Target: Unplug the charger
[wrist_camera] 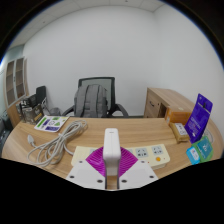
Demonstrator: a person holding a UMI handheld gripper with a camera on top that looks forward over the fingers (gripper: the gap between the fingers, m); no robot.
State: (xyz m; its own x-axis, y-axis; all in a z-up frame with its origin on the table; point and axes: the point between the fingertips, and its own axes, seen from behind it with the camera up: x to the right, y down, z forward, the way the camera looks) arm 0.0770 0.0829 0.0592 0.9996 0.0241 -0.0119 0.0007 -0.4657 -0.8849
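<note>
A white charger (112, 148) stands upright between my gripper's (112, 168) two fingers, and both magenta pads (95, 160) press on its sides. The gripper is shut on it. A white power strip (152, 153) lies on the wooden desk (150, 132) just behind and under the fingers, with sockets showing to the right of the charger. The charger's base is hidden by the fingers, so I cannot tell whether its prongs sit in the strip.
A coiled white cable (48, 146) lies on the desk to the left. A grey office chair (95, 99) stands beyond the desk. A purple box (198, 118) and small blue packets (200, 150) sit to the right, before a wooden cabinet (168, 101).
</note>
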